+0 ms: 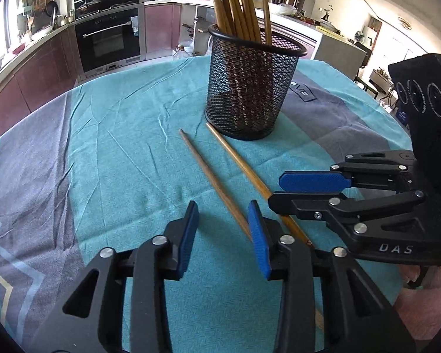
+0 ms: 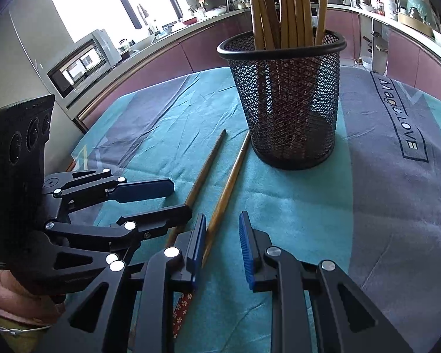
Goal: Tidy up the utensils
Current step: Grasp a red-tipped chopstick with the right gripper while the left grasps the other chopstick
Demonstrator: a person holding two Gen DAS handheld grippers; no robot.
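Chopsticks (image 1: pixel 217 184) (near ends hidden under grippers), both jaws parted, grasping nothing, mesh holder (image 1: pixel 247 88) behind.

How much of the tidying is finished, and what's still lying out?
Most chopsticks already stand in the black mesh cup. Two chopsticks still lie loose on the teal cloth beside it. The left tool and right tool hover at their near ends, jaws apart, gripping neither yet.
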